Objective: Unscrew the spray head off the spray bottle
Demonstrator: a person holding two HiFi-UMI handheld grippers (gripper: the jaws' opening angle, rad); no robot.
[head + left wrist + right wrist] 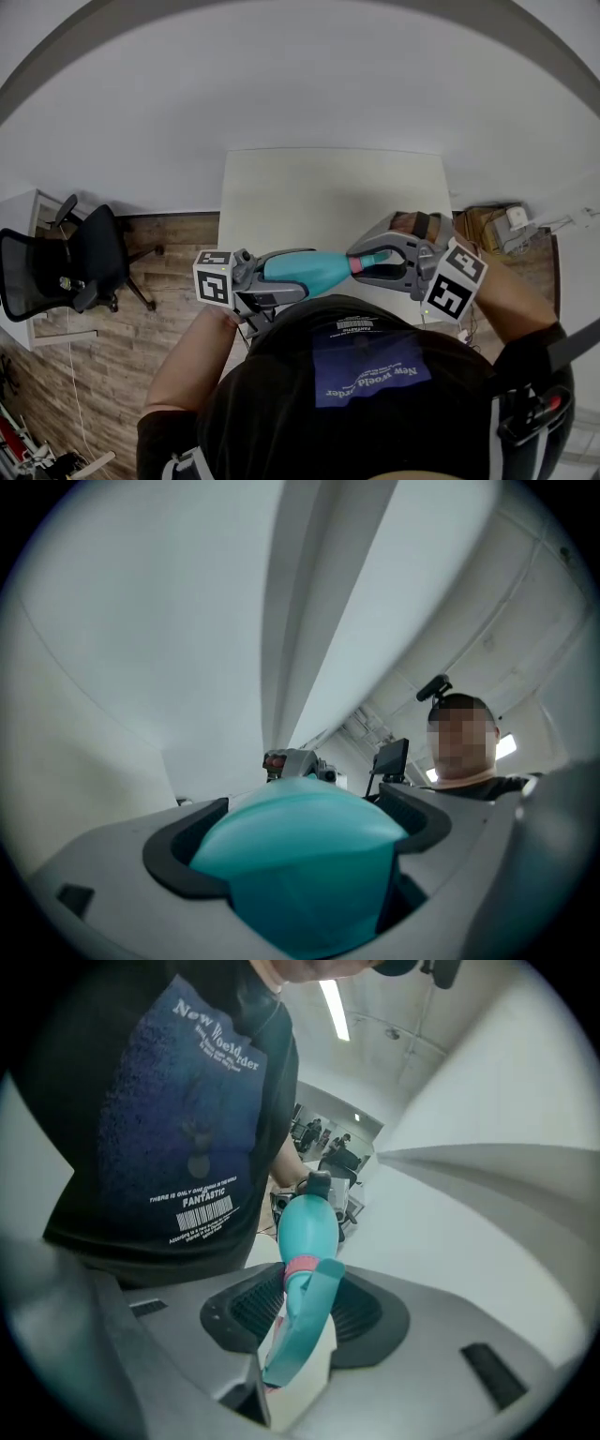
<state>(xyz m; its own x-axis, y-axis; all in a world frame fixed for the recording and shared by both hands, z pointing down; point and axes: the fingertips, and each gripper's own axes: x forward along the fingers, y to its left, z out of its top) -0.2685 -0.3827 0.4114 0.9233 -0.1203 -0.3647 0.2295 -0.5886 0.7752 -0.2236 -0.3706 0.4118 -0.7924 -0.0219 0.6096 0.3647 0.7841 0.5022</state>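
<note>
A pale rectangular table (328,192) stood ahead of the person; wood-plank floor (178,281) ran along its left side; on that floor, well left of the table, stood a black office chair (80,262); a brown box (480,225) sat just right of the table.

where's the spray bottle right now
Head view, centre: the spray bottle is held level over the near edge of the table, base in the left gripper, spray head in the right gripper.
</note>
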